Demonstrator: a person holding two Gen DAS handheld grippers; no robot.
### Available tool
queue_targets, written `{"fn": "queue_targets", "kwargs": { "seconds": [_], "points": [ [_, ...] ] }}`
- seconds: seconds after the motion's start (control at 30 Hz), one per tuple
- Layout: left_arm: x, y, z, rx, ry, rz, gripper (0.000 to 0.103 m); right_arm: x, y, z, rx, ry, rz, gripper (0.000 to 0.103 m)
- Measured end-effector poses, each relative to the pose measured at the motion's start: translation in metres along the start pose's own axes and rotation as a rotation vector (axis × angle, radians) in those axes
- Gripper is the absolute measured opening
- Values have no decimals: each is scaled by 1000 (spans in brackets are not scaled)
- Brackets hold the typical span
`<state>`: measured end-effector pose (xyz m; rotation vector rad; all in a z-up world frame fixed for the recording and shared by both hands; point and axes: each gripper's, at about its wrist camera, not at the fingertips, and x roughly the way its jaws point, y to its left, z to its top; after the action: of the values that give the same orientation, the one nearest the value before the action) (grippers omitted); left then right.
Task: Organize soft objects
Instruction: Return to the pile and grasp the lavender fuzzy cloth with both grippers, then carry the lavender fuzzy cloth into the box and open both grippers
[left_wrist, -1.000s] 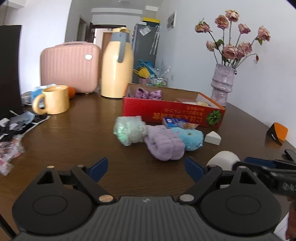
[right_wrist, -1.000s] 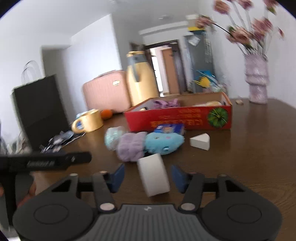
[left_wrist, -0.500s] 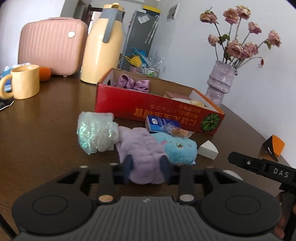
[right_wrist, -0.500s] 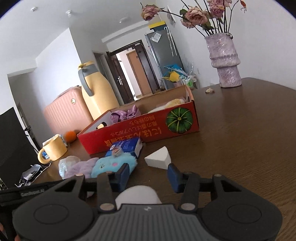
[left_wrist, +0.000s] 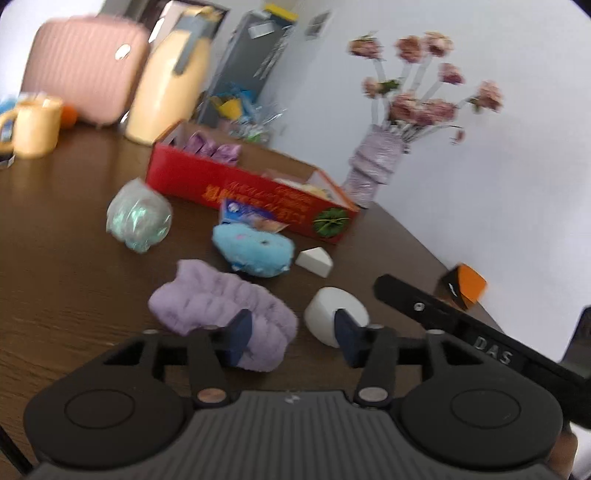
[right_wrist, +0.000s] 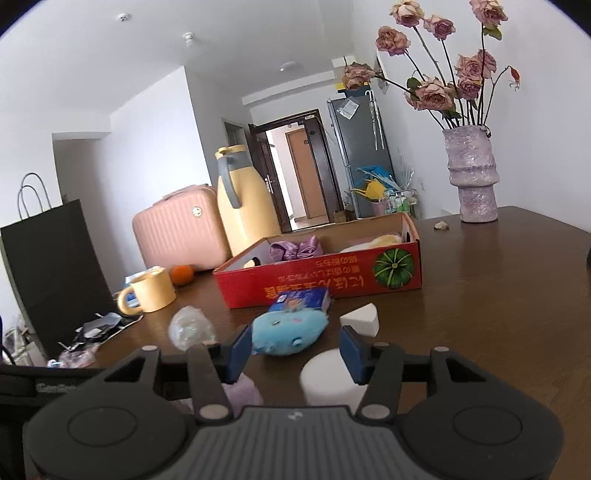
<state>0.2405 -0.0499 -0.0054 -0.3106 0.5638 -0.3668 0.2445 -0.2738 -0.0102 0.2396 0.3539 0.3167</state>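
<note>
On the bench (left_wrist: 66, 266), short of the red box (left_wrist: 258, 195), both tools hang released, left tool (left_wrist: 291, 332) over the purple scrunchie (left_wrist: 221, 310), right tool (right_wrist: 293, 349) near the blue plush (right_wrist: 290, 328); closing crooked could nudge the white roll (left_wrist: 334, 314) away.

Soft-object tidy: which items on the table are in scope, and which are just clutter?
In scope:
purple fuzzy headband
blue plush
white sponge wedge
white soft cylinder
bagged green puff
red box, the likely destination

Clutter:
yellow mug
orange
yellow thermos
pink case
flower vase
blue packet
</note>
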Motion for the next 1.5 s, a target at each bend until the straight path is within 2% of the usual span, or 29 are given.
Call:
{"fn": "queue_targets", "kwargs": {
  "seconds": [0.1,0.13,0.27,0.33,0.43,0.5,0.6,0.67,0.8,0.87,1.03,1.1,1.2,1.33,1.4,1.5],
  "points": [
    [-18,6,4,31,-40,26,66,-10,1,-5,10,16,-6,52],
    [-22,13,8,28,-62,56,69,-12,1,-7,22,26,-5,54],
    [-9,36,22,70,-77,155,69,-6,0,-17,100,79,41,54],
    [11,46,29,69,-33,179,69,0,3,-20,121,90,71,54],
    [32,58,30,42,34,166,69,18,5,-24,156,148,106,54],
    [39,64,27,15,70,132,69,30,7,-27,172,181,116,54],
    [44,66,20,17,96,100,68,43,9,-30,204,210,122,53],
    [46,67,19,32,101,85,64,51,10,-31,226,224,134,51],
    [49,73,19,4,141,16,44,61,15,-32,223,247,127,48],
    [51,73,18,-11,145,-9,41,65,16,-34,223,265,128,42],
    [43,68,18,8,133,-16,21,66,21,-39,204,257,120,32],
    [36,67,18,-22,120,-15,19,65,23,-38,183,258,118,26],
    [20,65,10,-98,92,-25,19,54,25,-30,139,249,132,23],
    [6,53,8,-105,46,-55,18,36,25,-16,64,231,142,23],
    [5,47,15,-94,24,-72,18,31,25,-6,45,223,140,23],
    [13,37,44,-68,1,-99,18,29,22,23,8,178,147,23]
  ]
}}
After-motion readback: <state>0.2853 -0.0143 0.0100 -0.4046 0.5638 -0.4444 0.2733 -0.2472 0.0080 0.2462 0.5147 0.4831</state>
